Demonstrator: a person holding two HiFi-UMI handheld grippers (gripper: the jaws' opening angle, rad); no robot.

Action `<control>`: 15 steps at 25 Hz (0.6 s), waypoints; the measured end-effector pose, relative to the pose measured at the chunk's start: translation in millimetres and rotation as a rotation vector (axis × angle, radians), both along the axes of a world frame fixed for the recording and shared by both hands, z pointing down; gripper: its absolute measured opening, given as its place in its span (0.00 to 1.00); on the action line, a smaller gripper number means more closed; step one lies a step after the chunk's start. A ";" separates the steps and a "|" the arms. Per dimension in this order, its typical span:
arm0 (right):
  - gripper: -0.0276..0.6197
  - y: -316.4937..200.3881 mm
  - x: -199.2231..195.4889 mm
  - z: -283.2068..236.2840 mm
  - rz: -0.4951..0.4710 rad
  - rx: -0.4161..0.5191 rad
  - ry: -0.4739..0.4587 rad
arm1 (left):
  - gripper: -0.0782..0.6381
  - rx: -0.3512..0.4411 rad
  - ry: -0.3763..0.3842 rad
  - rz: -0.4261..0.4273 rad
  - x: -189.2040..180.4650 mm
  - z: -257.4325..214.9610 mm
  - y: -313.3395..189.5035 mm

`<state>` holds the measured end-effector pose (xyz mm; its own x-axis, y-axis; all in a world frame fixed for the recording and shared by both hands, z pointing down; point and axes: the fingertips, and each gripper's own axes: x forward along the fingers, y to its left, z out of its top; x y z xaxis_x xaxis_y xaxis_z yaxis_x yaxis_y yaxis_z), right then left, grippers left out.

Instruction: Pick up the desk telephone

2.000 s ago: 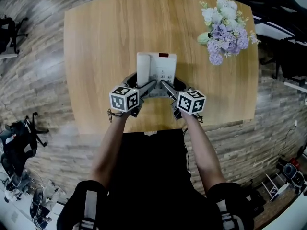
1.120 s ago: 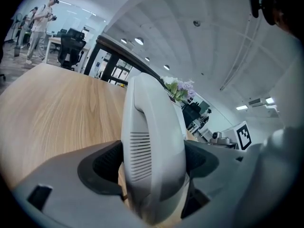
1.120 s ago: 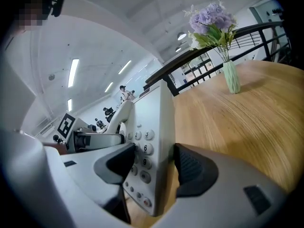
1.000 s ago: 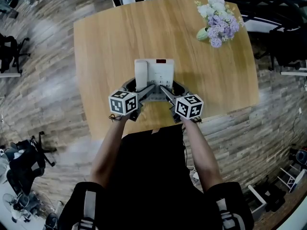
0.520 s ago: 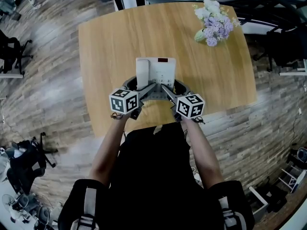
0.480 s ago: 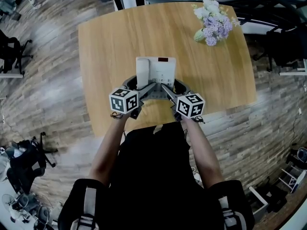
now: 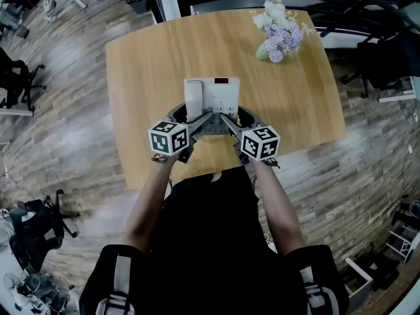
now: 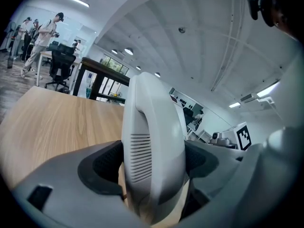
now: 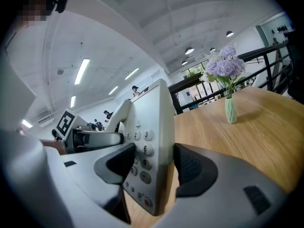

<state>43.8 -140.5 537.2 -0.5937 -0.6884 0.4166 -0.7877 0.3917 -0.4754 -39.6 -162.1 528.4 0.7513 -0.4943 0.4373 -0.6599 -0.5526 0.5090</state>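
Note:
A white desk telephone (image 7: pixel 211 95) is held above the wooden table (image 7: pixel 144 64), its front end between both grippers. My left gripper (image 7: pixel 190 120) is shut on the handset side; the white handset (image 8: pixel 151 146) fills the left gripper view between the grey jaws. My right gripper (image 7: pixel 231 120) is shut on the keypad side, and the number keys (image 9: pixel 142 151) show between its jaws. In the right gripper view the phone (image 9: pixel 149 141) is tilted up off the tabletop.
A pale green vase of purple and white flowers (image 7: pixel 274 31) stands at the table's far right corner, also in the right gripper view as flowers (image 9: pixel 227 80). Office chairs (image 7: pixel 16 77) and dark furniture stand on the wood floor around the table. People (image 8: pixel 45 30) stand far off.
The table and flowers have shrunk and drifted in the head view while the phone stays between the grippers: the phone has risen off the table with both grippers shut on it.

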 end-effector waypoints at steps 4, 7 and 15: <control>0.45 0.4 2.2 -15.0 0.004 0.037 0.015 | 0.67 0.031 0.016 0.002 2.1 -15.4 0.1; 0.45 2.2 2.2 -27.9 0.003 0.058 0.027 | 0.67 0.060 0.018 0.006 2.3 -28.8 1.9; 0.46 3.8 -6.1 -59.8 0.003 0.124 0.044 | 0.66 0.140 0.014 0.006 -5.7 -61.7 3.7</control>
